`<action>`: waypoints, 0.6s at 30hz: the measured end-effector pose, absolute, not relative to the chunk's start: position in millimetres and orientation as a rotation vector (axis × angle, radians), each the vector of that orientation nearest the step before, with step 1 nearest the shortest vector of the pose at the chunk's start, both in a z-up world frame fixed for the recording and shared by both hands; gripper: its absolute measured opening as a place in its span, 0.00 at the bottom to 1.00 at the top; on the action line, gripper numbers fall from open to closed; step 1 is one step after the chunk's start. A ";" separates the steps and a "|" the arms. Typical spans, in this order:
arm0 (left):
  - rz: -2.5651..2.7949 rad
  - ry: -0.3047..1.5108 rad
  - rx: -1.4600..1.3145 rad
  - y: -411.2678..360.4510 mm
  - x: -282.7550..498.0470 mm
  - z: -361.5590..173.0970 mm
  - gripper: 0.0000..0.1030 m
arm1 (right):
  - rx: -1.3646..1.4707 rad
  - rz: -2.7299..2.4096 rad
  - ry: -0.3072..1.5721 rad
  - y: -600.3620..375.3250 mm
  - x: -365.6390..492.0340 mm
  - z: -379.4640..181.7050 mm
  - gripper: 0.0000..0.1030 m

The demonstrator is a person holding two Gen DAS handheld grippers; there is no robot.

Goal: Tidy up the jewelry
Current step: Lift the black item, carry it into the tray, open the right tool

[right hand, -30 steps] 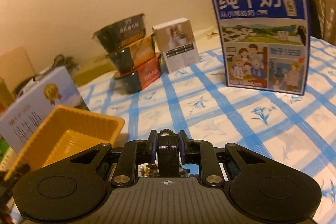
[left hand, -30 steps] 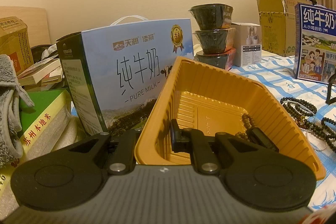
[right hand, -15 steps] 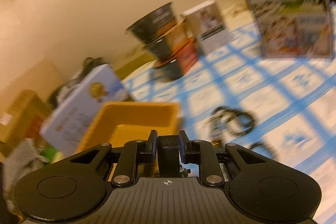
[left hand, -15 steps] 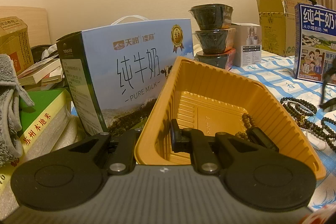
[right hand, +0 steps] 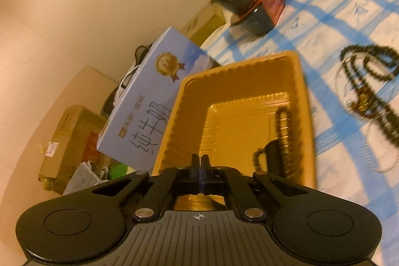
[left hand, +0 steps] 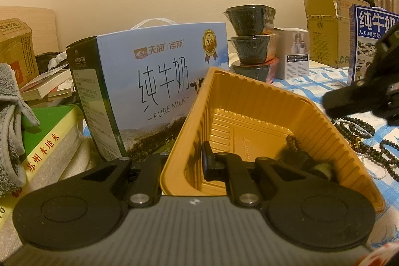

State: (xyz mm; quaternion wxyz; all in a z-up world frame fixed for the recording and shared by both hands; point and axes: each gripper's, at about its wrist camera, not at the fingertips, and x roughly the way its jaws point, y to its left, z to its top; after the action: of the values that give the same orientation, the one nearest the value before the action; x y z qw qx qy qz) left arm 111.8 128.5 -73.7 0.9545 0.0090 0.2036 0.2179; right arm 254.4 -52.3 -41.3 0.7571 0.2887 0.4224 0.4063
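A yellow plastic tray point(left hand: 249, 96) is tilted up from the blue-checked cloth. My left gripper point(left hand: 189, 161) is shut on its near wall, one finger inside and one outside. A dark bead bracelet point(left hand: 290, 141) and a black piece point(left hand: 306, 161) lie in the tray's low corner. In the right wrist view my right gripper point(right hand: 200, 161) is shut with nothing between its fingers, above the near rim of the tray point(right hand: 239, 64), over the bracelet point(right hand: 283, 121) and the black piece point(right hand: 273, 156). The right gripper point(left hand: 331, 104) also shows beside the tray's right rim.
More bead necklaces point(left hand: 356, 126) point(right hand: 369, 66) lie loose on the cloth right of the tray. A blue milk carton box point(left hand: 159, 91) stands just left of it. Stacked dark bowls point(left hand: 251, 41) and small boxes stand behind; books and a grey cloth are at the far left.
My right gripper has swung left over the tray and rolled. The black band that sat between its jaws is gone and the jaws have shut. The left gripper and tray have not moved.
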 end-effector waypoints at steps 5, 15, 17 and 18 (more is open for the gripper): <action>0.439 0.425 0.016 128.6 111.6 -75.6 0.12 | 0.612 0.906 0.922 -46.0 253.6 -45.2 0.00; 0.442 0.425 0.004 130.8 112.3 -74.4 0.11 | 0.514 0.740 0.889 -99.1 244.9 -53.6 0.01; 0.441 0.425 0.005 130.9 112.2 -74.1 0.12 | 0.505 0.715 0.887 -111.5 240.7 -57.6 0.01; 0.441 0.426 0.004 131.0 112.2 -74.3 0.12 | 0.497 0.701 0.888 -116.5 238.7 -58.9 0.01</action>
State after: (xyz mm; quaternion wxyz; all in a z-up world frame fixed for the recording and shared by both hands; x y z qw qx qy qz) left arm 112.2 131.0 -74.3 0.9534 0.0020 0.2095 0.2172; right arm 238.7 -116.5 -58.9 0.8150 0.2330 0.4163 0.3288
